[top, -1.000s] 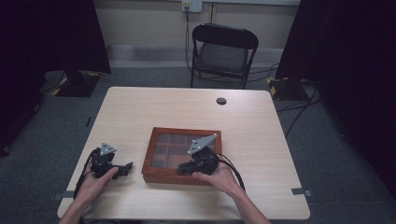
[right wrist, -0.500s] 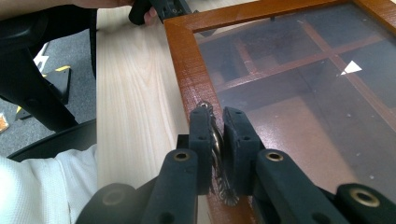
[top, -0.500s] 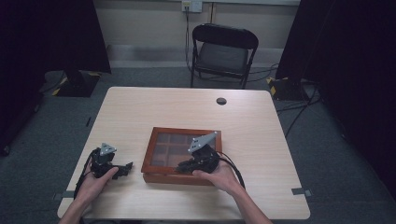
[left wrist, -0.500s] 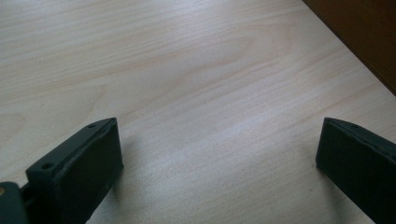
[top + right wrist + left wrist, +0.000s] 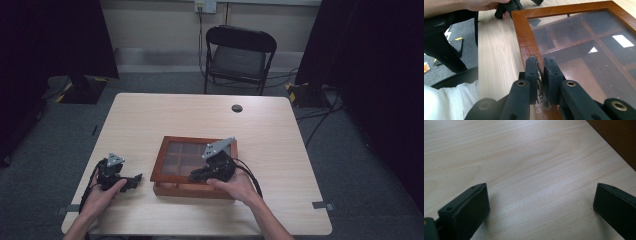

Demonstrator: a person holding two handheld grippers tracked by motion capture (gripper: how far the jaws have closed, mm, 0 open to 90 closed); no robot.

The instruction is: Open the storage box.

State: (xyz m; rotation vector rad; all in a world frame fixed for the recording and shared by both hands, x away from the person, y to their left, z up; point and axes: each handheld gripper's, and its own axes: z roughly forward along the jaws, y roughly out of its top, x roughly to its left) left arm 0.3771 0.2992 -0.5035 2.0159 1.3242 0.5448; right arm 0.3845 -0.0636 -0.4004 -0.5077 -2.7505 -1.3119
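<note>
Box (image 5: 194, 166), glass-lidded and near the desk's (image 5: 280, 140) front middle, looks unmoved over the last second, while the right claw (image 5: 541, 75) has settled closed on a small metal clasp (image 5: 540, 82) at its near edge, probably to lift the lid; left claw (image 5: 541, 202) rests wide open, empty.

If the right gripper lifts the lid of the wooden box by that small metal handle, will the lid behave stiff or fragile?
The lid probably stays stiff: its wooden frame looks thick. The glass-like pane may be fragile, so set it down gently. The small metal handle, clamped in the right gripper, looks narrow, so the lid might twist.
</note>
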